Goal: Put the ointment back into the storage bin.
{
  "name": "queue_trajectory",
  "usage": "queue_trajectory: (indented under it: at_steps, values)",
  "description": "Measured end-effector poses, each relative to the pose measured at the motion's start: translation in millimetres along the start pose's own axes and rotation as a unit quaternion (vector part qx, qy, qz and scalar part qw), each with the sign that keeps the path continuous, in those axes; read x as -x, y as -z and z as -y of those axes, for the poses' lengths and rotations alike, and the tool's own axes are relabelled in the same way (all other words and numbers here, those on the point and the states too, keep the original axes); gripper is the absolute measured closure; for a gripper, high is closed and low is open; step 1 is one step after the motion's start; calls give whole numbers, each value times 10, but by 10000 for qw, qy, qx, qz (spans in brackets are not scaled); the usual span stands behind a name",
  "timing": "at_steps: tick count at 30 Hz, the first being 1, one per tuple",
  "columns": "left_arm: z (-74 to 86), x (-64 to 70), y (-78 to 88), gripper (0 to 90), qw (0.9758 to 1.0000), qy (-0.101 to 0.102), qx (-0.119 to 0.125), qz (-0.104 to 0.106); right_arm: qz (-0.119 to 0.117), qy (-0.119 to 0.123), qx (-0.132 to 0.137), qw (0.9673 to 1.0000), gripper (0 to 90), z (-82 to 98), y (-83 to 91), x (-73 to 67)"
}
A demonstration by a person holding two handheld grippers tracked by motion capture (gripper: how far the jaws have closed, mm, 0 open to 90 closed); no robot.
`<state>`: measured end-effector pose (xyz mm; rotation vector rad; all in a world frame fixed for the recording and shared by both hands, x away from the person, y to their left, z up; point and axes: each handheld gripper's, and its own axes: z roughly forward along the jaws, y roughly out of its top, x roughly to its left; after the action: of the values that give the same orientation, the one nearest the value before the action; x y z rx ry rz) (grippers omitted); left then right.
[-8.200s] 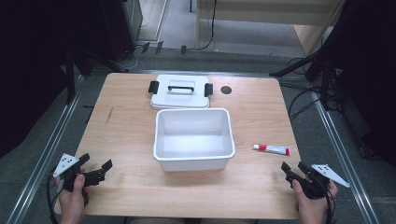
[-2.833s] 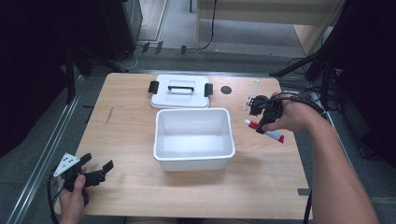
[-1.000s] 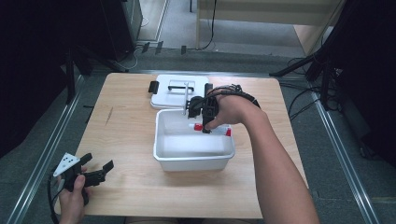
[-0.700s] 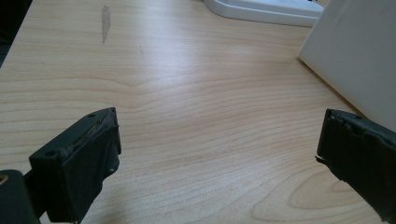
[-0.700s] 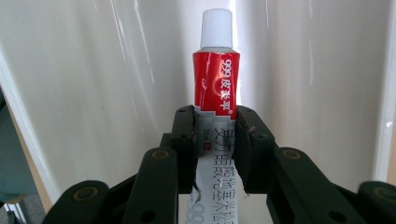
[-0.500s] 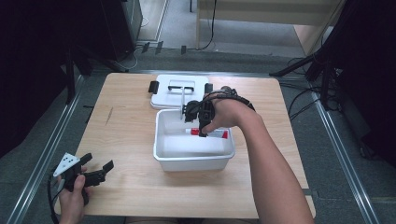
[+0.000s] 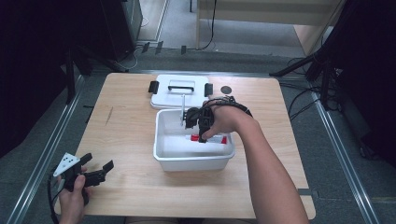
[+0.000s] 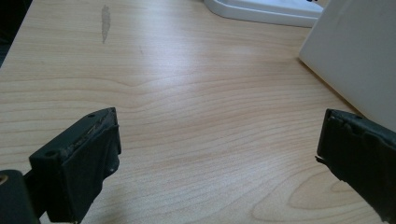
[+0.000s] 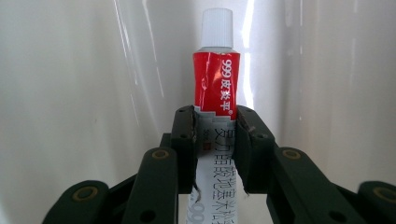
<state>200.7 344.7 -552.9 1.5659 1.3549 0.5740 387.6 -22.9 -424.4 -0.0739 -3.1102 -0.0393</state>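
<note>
R gripper (image 9: pixel 215 135) clamps tube (image 9: pixel 217 93) in bin (image 7: pixel 161 154); tube's tail hidden. L gripper (image 8: pixel 219 154) spread.

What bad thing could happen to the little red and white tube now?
The right tongs pinch the tube at its middle, so a harder squeeze might dent it or push paste toward the white cap. Inside the white bin, it could bump the wall if released carelessly.

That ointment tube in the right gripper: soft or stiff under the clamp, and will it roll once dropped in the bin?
Probably soft: the tube looks creased where the right gripper pinches it, so a hard clamp may dent it. Likely light, since a narrow grip holds it level. The flattened body should resist rolling; the round cap end might pivot on the bin's glossy floor.
</note>
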Motion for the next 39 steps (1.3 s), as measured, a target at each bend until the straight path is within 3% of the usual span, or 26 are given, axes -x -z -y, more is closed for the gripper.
queue_trajectory:
  at_steps: [15,39]
  values:
    - [0,1,1,1,10000,4,-9,2,-55,95,-86,9999,717,-3,-260,-23]
    - [-1,0,-2,1,10000,11,-17,3,-90,202,-232,9995,716,-28,-427,-52]
